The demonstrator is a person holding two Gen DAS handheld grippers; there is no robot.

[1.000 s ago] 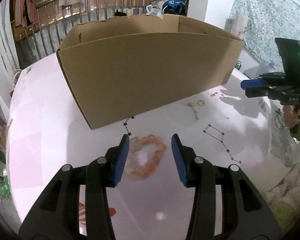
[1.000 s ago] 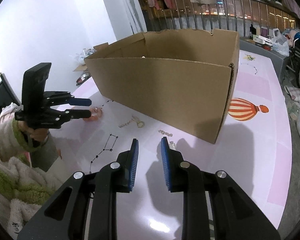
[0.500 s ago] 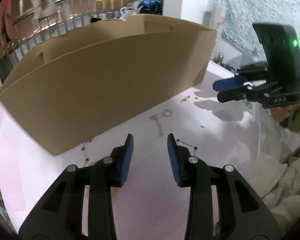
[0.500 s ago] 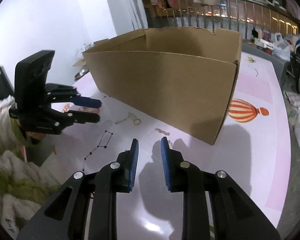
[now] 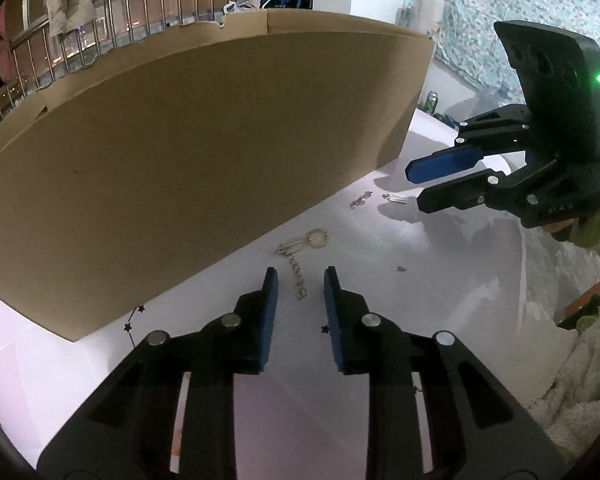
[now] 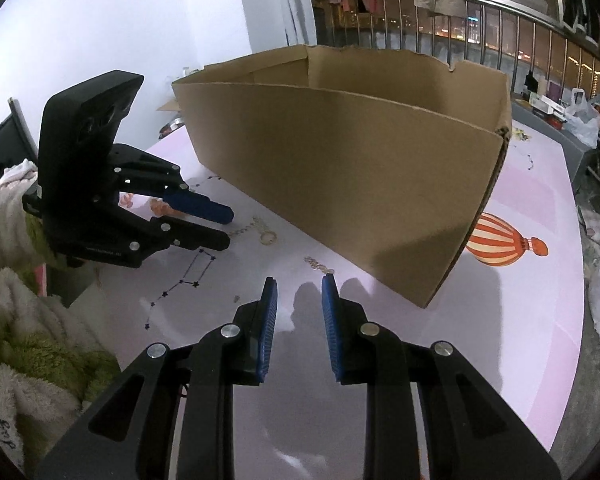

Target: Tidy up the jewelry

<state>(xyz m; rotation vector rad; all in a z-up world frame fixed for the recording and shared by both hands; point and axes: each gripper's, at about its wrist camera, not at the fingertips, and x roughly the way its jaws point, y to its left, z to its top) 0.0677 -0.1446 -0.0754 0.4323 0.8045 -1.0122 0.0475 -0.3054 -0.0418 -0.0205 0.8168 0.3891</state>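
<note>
Currently listed: cardboard box [image 5: 204, 160], open-topped, standing on the worktop [image 5: 380, 264]. Silver chain with ring [image 5: 300, 256] lies flat on the worktop just in front of the box. Left claw [image 5: 299, 286]: jaws have just been closing, narrowly parted, chain's end between them, pads not pressing. Two small silver pieces [image 5: 376, 199] lie near the box's corner. Right claw [image 6: 298, 294]: narrowly parted, gripping nothing.

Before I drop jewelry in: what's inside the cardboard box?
From the right wrist view, only bare inner walls near the top of the cardboard box show; its near wall hides the floor, so any contents cannot be seen. The chain with ring lies outside on the table.
</note>
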